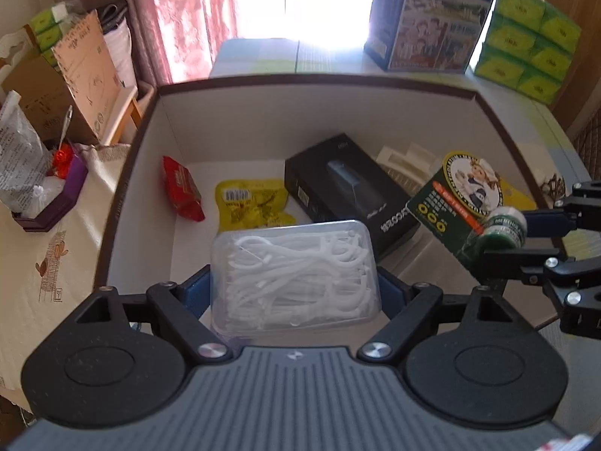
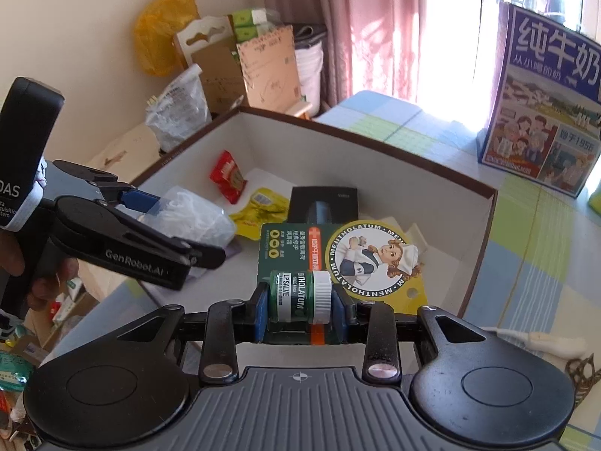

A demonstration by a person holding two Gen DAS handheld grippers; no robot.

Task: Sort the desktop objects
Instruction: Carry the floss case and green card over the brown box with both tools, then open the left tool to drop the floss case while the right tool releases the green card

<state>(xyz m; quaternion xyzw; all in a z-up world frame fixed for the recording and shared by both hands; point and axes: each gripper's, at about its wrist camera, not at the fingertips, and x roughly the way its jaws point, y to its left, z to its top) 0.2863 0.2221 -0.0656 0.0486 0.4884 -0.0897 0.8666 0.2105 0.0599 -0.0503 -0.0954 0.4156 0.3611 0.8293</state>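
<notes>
Both grippers hang over the open storage box (image 1: 165, 120). My left gripper (image 1: 295, 285) pinches a clear case of floss picks (image 1: 293, 274) by its sides. My right gripper (image 2: 300, 310) clamps the small jar on a lip salve card pack (image 2: 300, 297), the card jutting forward over the box.

Already inside: black carton (image 1: 338, 188), yellow packet (image 1: 251, 206), red packet (image 1: 182, 193).

Risks, my judgement: the slick case could slip or twist between the pads; the two grippers sit near each other and may collide on release; the card could catch the box wall.
</notes>
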